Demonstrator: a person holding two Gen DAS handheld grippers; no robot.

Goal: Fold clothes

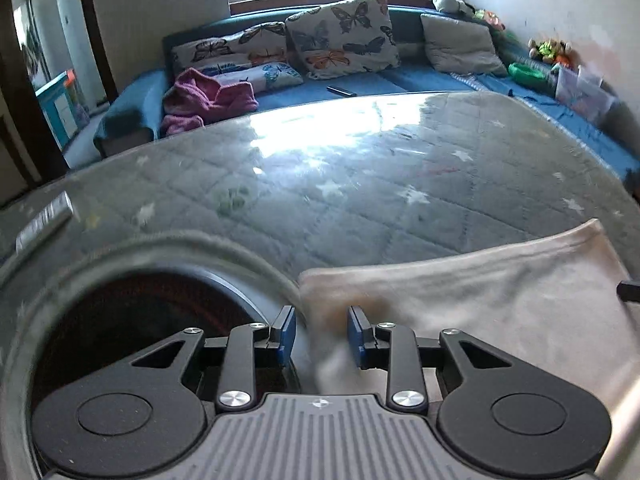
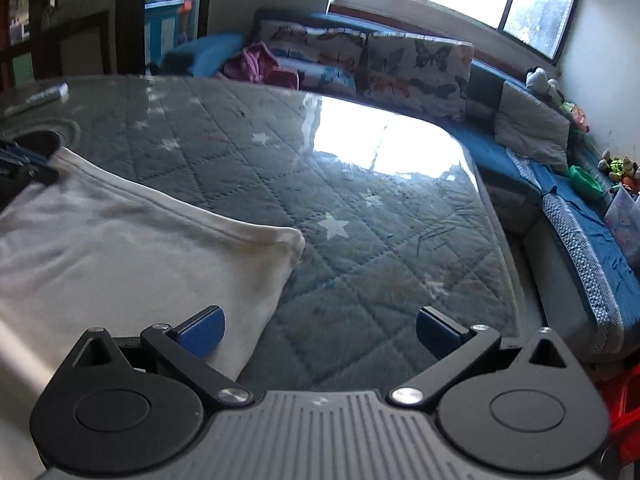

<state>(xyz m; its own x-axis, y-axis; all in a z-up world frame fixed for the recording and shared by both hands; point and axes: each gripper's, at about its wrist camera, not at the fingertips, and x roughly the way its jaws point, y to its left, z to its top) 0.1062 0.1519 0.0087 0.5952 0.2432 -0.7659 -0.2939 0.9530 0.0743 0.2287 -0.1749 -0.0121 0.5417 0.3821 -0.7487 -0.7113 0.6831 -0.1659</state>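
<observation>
Left wrist view showed your left gripper [image 1: 321, 336] with its blue pads [image 1: 286, 336] parted a little, and the near-left corner of the white garment [image 1: 480, 304] bunched up between them; the pads did not look pressed onto the cloth, so you held it loosely at best. That garment lay spread flat on the glass-topped table [image 1: 320, 184], over the quilted grey star-print cover seen under the glass, reaching from your left gripper across to the right edge of the frame. Just left of the gripper was a round opening [image 1: 132, 320] in the tabletop.

Right wrist view showed your right gripper [image 2: 318, 332] spread wide, nothing between its fingers. Its left pad [image 2: 202, 334] hung over the garment's [image 2: 120, 248] right edge, while the right pad [image 2: 436, 332] sat above bare tabletop [image 2: 380, 240]. The garment's far-right corner [image 2: 294, 240] was slightly curled. Beyond the table you had the blue sofa [image 2: 560, 184] with butterfly cushions [image 2: 416, 72] and a pink cloth [image 2: 260, 66].
</observation>
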